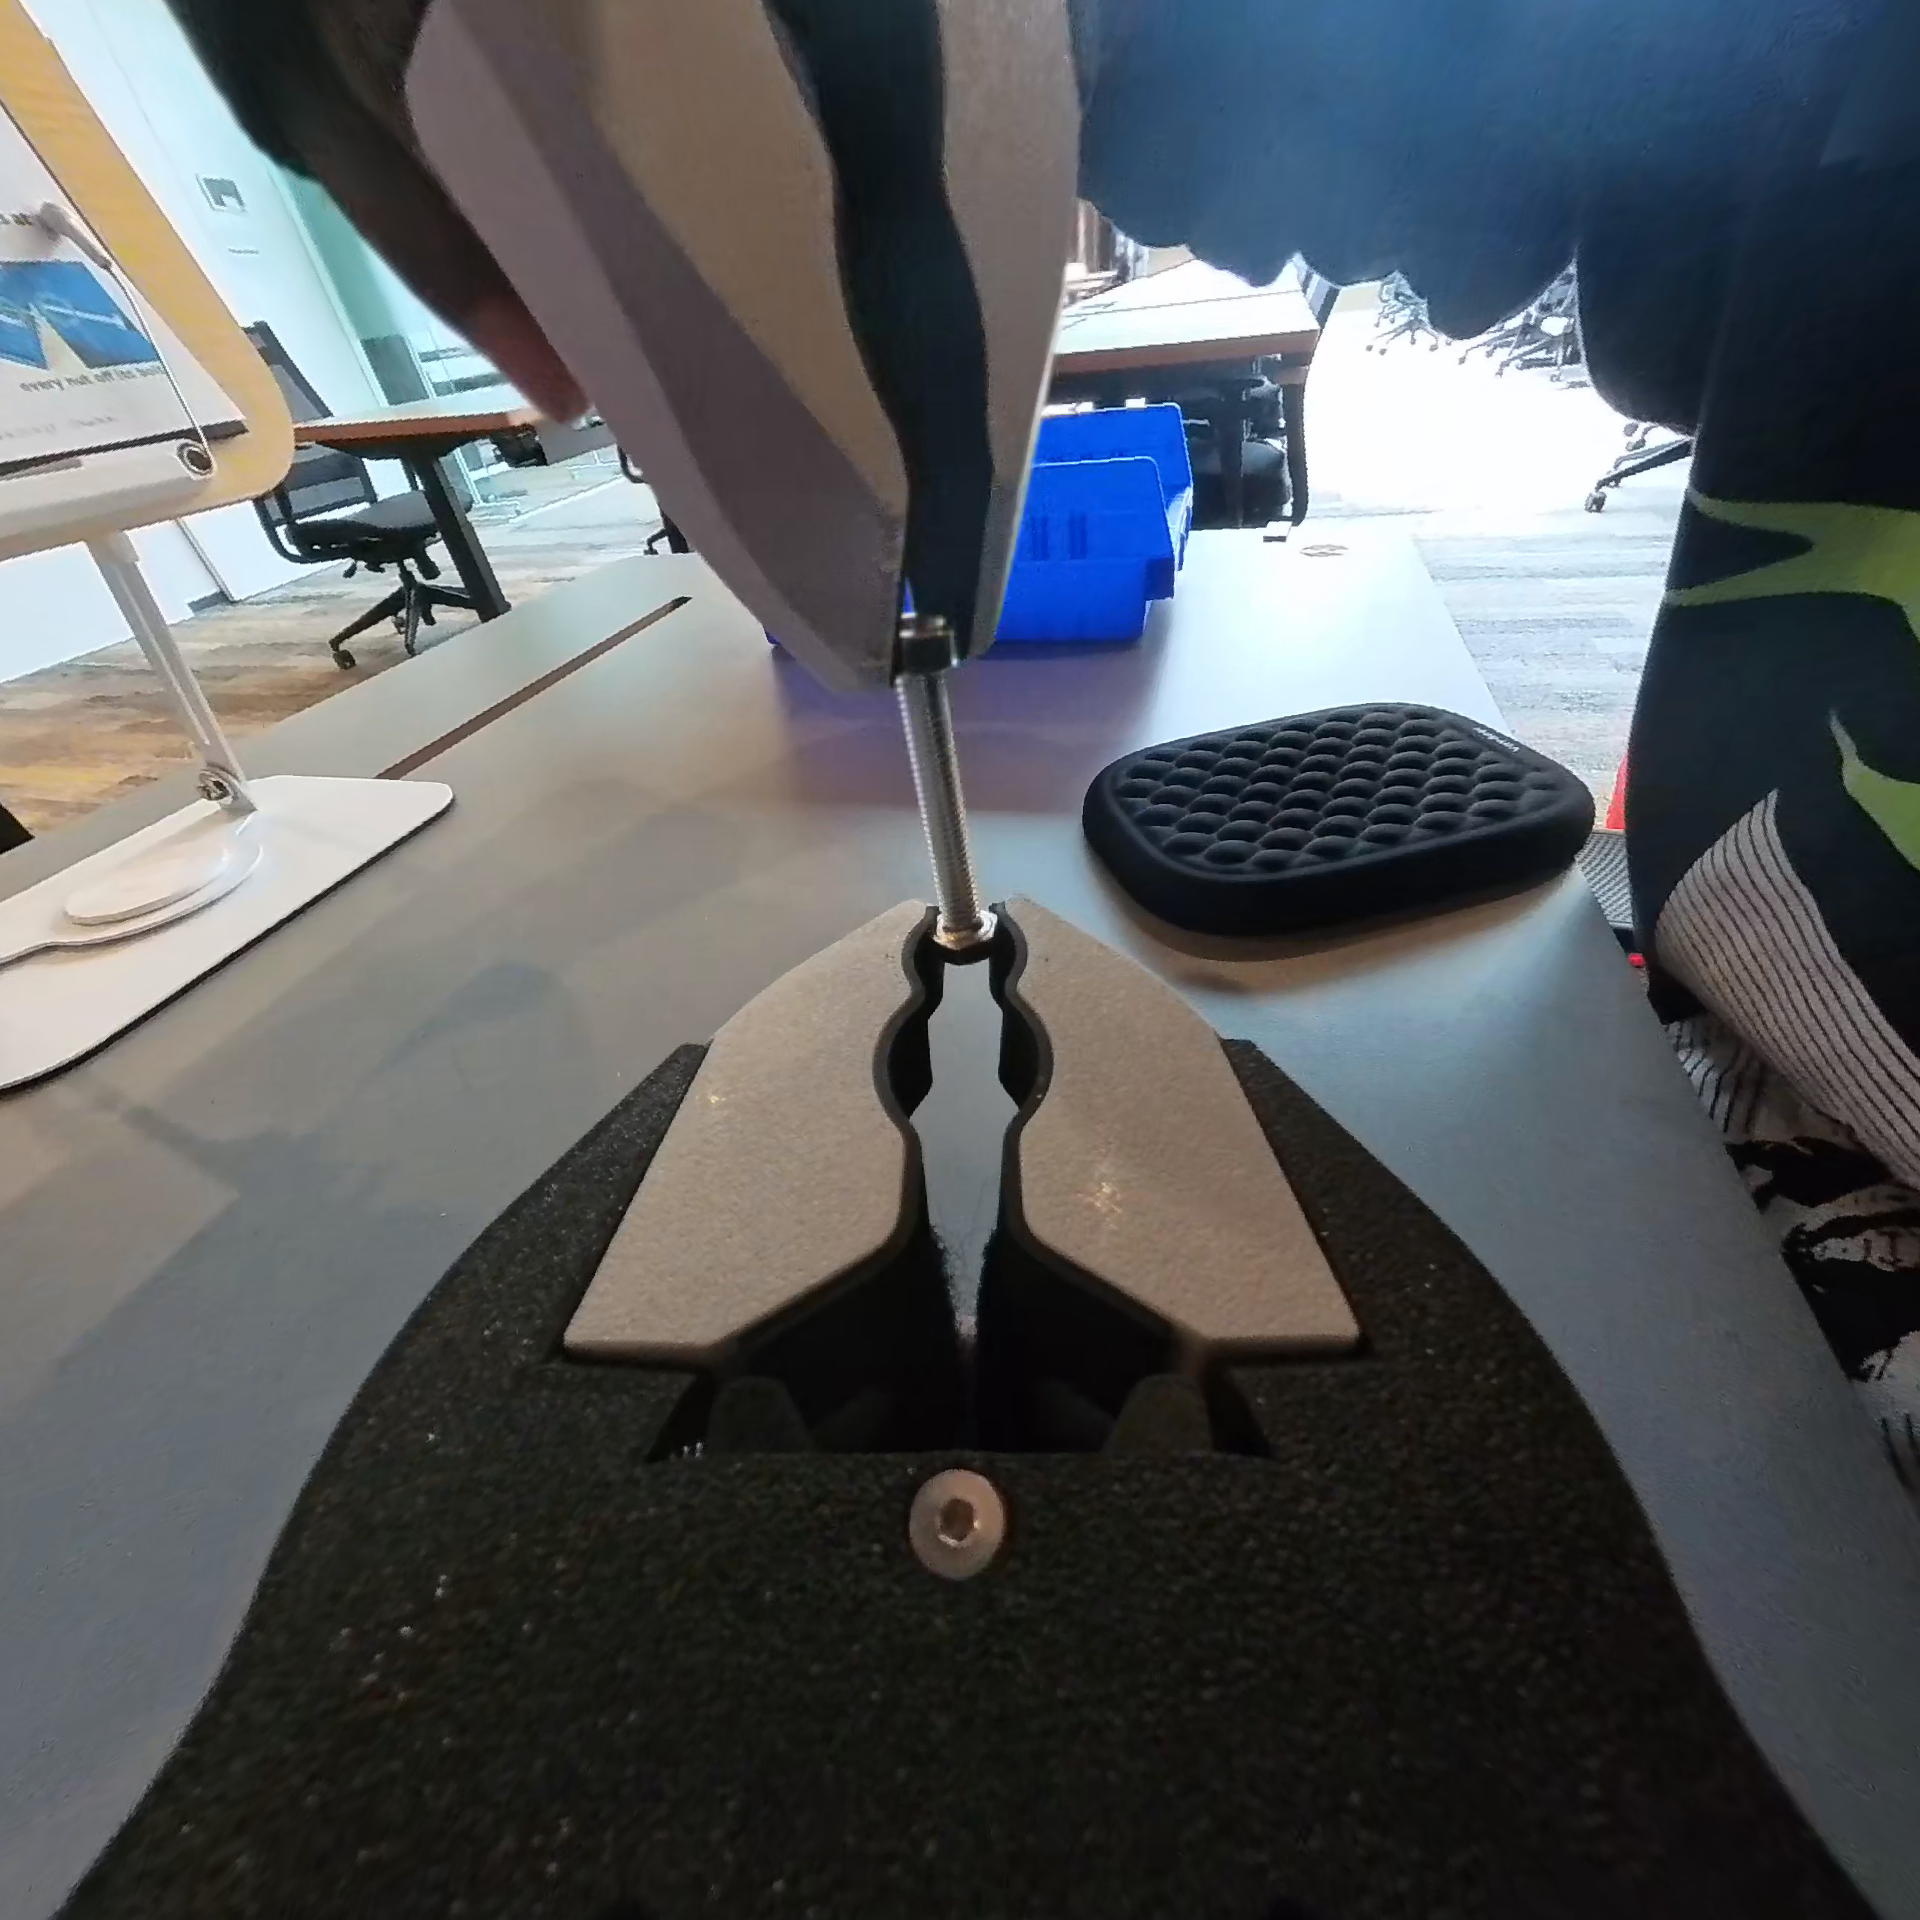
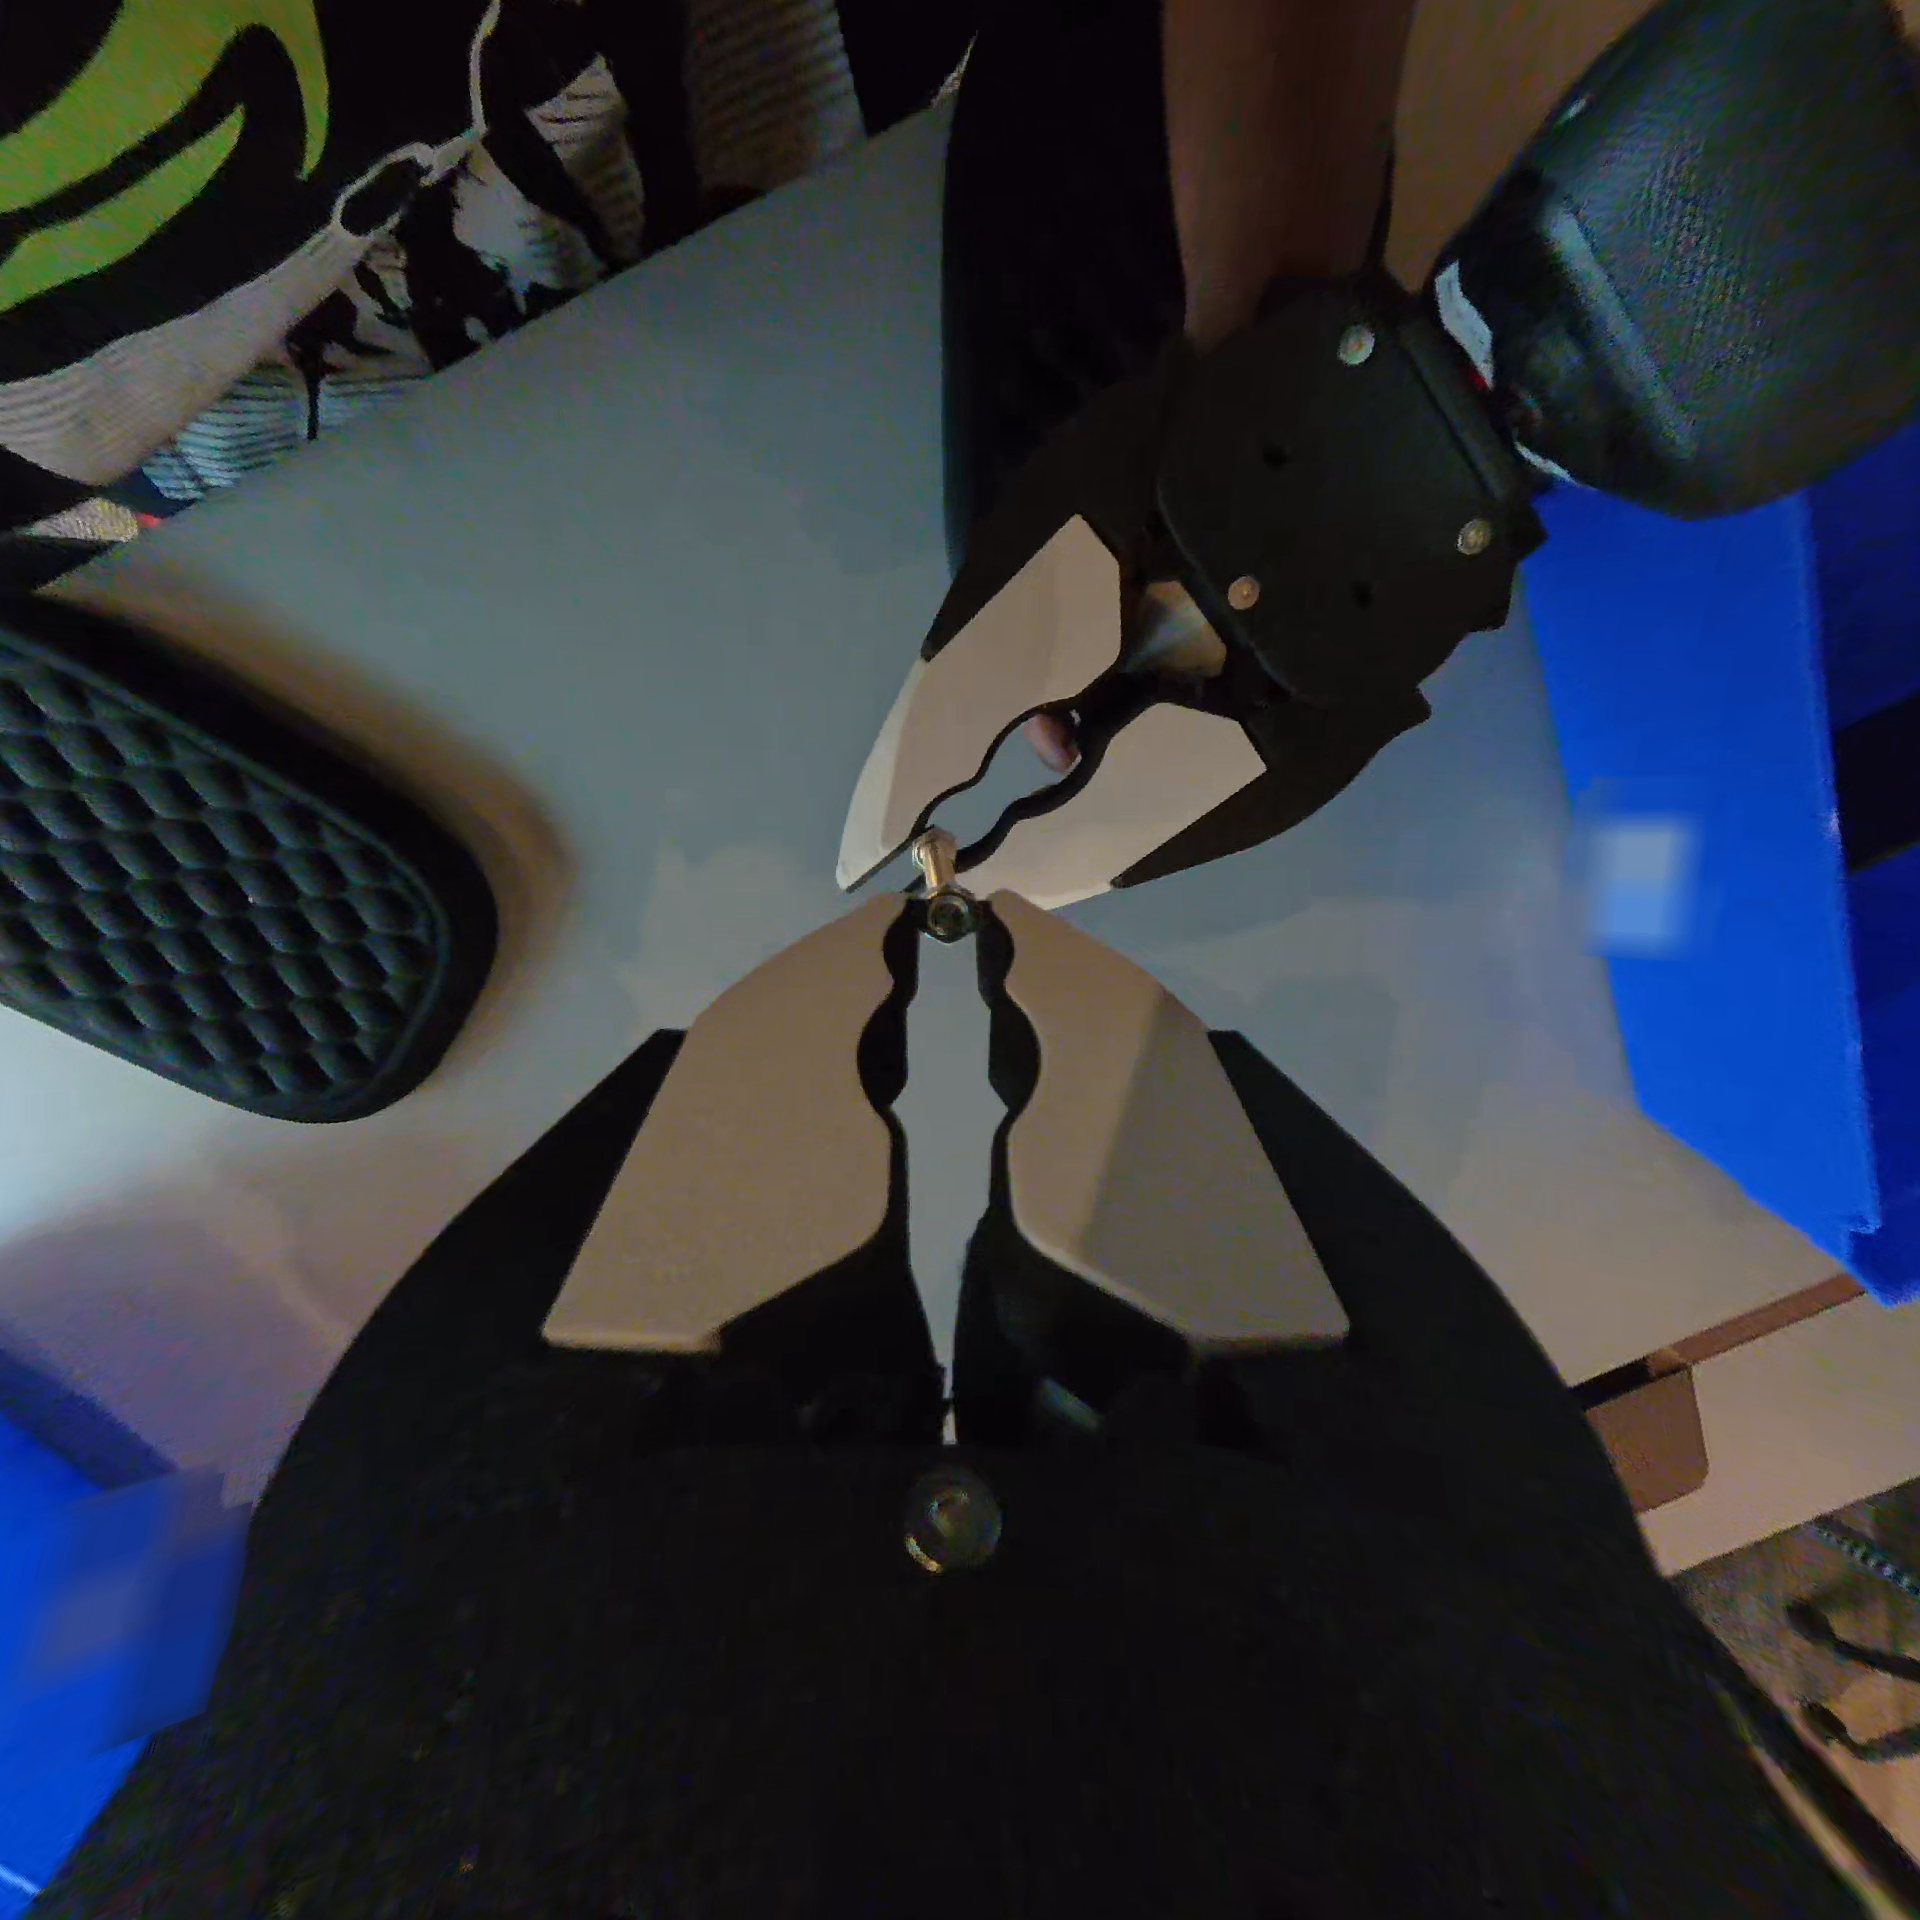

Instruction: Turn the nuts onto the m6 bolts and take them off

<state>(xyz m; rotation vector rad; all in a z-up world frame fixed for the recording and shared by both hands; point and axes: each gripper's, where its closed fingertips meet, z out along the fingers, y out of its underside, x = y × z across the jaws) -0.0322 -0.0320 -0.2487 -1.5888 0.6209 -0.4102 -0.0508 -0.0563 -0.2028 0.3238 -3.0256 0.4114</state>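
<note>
**Bolt held at both ends, up off the counter**

So, the bolt [image 1: 935, 800] hangs in the air between the two grippers, well above the grey counter [image 1: 582, 852], which makes sense: nothing rubs while one end gets spun.

The left gripper [image 1: 964, 928] has its fingers pinching the bottom end, where a hex piece sits in the notch at the very tips. Whether that's the bolt's head or a nut I can't tell. My guess is this side is just the anchor.

The right gripper [image 2: 948, 918] comes down from above, fingers closed on a hex nut [image 2: 948, 921] at the top end of the thread. It looks straight down the bolt's axis, so a wrist twist should turn the nut.

The blue bin [image 1: 1101, 520] and black honeycomb pad [image 1: 1340, 810] sit off to the side, out of the way.
</note>
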